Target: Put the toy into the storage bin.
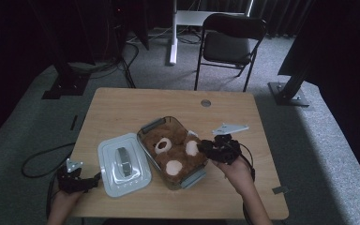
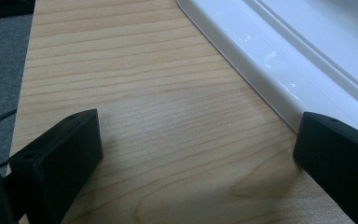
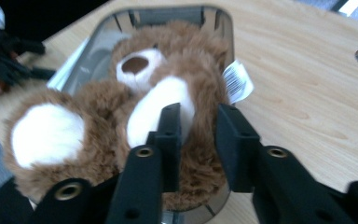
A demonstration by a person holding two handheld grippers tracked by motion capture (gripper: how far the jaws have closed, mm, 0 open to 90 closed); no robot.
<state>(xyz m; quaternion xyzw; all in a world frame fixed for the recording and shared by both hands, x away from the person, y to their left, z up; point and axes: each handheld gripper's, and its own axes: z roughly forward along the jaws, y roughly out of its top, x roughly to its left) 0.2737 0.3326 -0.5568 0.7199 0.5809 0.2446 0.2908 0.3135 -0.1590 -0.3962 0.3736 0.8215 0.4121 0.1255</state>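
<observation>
Black folding metal chair (image 1: 231,44) beyond the light wooden table (image 1: 122,105), white desk leg (image 1: 173,33) left of it, grey carpet (image 1: 318,140) around.

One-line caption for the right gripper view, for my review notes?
Right tool pinches the fur of a brown teddy bear lying in a clear container on a wooden table.

Brown teddy bear (image 1: 178,154) with white paws, pale grey lid (image 1: 123,164), light wood-grain table (image 1: 122,108).
</observation>
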